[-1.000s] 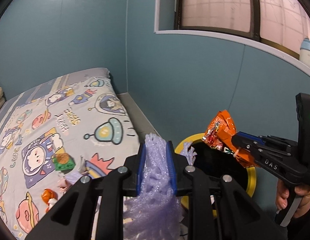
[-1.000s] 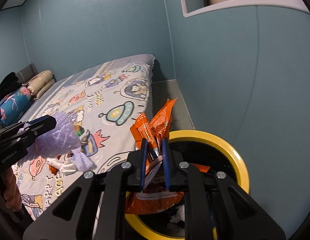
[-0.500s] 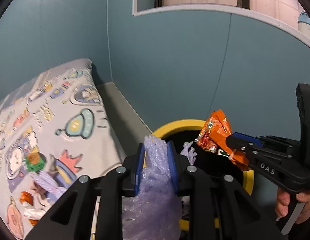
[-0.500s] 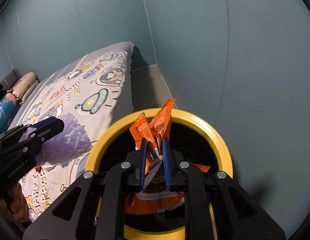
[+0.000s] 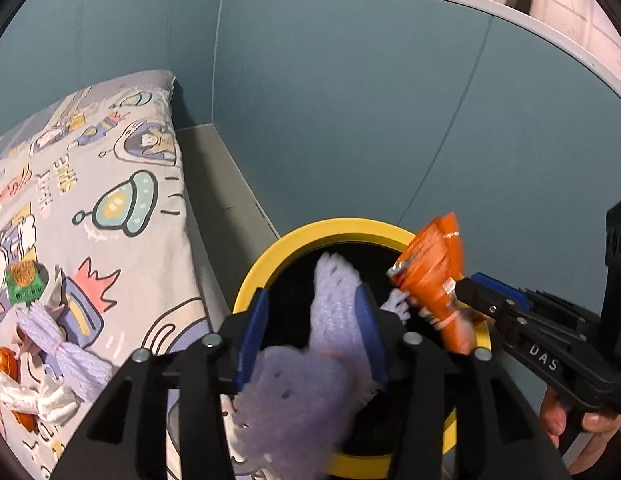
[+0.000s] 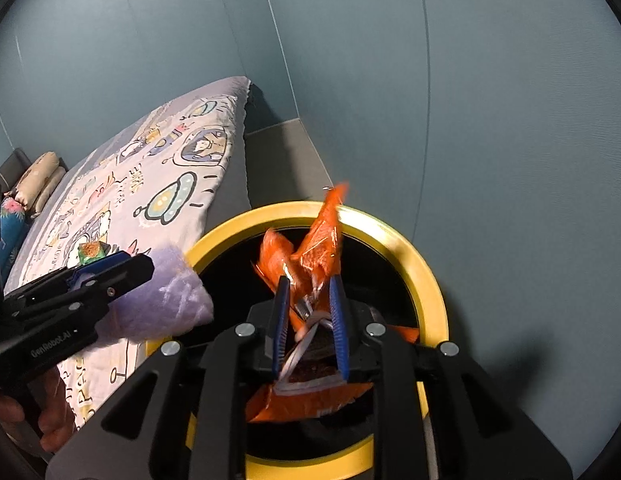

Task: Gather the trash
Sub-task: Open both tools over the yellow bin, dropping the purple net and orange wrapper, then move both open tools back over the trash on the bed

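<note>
Releasing is the step in hand: the left gripper (image 5: 314,320), its jaws just spread wide, has the purple foam net (image 5: 334,312) loose between them, leaning on the right pad above the yellow-rimmed bin (image 5: 270,256). Further right, the right gripper (image 6: 308,320) has just parted its jaws around the orange snack wrapper (image 6: 310,256), directly over the bin's mouth. Both should stay above the opening until the pieces fall clear.

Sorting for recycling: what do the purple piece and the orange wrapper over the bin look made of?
Purple piece: probably soft foam netting, matte; it shows a mesh of small holes. Orange wrapper: likely thin plastic film, glossy, crinkled, with a silvery inside. Bin: smooth yellow rim, apparently plastic.
</note>
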Tool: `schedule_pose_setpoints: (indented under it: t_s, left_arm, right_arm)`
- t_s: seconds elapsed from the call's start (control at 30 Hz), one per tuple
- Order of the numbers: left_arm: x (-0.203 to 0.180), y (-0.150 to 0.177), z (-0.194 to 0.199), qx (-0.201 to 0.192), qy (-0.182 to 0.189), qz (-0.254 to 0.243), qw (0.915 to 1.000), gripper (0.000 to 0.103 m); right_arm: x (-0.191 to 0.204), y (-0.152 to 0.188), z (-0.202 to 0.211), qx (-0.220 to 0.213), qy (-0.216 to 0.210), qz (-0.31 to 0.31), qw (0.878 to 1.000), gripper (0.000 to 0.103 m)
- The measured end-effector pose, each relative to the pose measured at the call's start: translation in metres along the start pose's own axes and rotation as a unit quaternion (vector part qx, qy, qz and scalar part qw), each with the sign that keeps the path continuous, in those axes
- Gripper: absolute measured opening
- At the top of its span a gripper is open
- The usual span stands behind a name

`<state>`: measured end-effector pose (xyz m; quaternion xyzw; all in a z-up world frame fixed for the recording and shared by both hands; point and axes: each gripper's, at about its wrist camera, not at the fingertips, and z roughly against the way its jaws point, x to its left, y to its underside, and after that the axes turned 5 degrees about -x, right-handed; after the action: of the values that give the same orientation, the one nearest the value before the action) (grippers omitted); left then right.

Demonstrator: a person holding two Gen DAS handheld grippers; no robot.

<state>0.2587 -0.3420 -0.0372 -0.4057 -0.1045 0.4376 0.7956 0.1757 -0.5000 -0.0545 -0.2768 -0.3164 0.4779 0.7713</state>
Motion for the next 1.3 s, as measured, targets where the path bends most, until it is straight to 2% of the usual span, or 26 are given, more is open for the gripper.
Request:
schedule_pose_setpoints:
  t_s: [0.03, 0.1, 0.27, 0.33, 0.4, 0.53, 0.7, 0.97, 1.1, 1.3]
  left_arm:
    - [0.001, 0.0, 0.0, 0.0, 0.0, 0.003, 1.0, 0.047]
    - [0.005, 0.0, 0.001, 0.001, 0.003, 0.01, 0.9999, 0.051]
    - [0.018, -0.004, 0.015, -0.016, -0.007, 0.025, 0.9995, 0.064]
    - [0.029, -0.006, 0.025, -0.027, -0.016, 0.03, 0.9991, 0.066]
    - [0.039, -0.008, 0.035, -0.036, -0.03, 0.035, 0.9983, 0.074]
    - [0.068, -0.009, 0.055, -0.048, -0.059, 0.051, 0.9958, 0.081]
    - [0.113, -0.005, 0.077, -0.053, -0.097, 0.078, 0.9908, 0.083]
    - [0.174, 0.002, 0.119, -0.067, -0.159, 0.098, 0.9801, 0.085]
    - [0.209, 0.011, 0.138, -0.069, -0.196, 0.113, 0.9716, 0.085]
    - [0.261, 0.032, 0.143, -0.052, -0.239, 0.141, 0.9592, 0.085]
  right_arm:
    - [-0.001, 0.0, 0.001, -0.001, 0.0, -0.003, 1.0, 0.032]
    - [-0.002, 0.0, 0.003, -0.004, 0.002, -0.008, 1.0, 0.038]
    - [0.002, -0.001, 0.009, -0.009, 0.001, -0.006, 1.0, 0.038]
    - [0.007, -0.002, 0.013, -0.011, -0.004, -0.002, 1.0, 0.038]
    - [0.015, -0.003, 0.016, -0.014, -0.012, 0.004, 1.0, 0.038]
    - [0.041, -0.006, 0.019, -0.017, -0.033, 0.022, 0.999, 0.042]
    - [0.088, -0.006, 0.024, -0.019, -0.066, 0.058, 0.996, 0.047]
    - [0.16, -0.002, 0.018, -0.011, -0.11, 0.109, 0.988, 0.047]
    - [0.192, 0.004, 0.009, 0.001, -0.128, 0.127, 0.984, 0.047]
    - [0.234, 0.018, -0.01, 0.024, -0.15, 0.144, 0.978, 0.047]
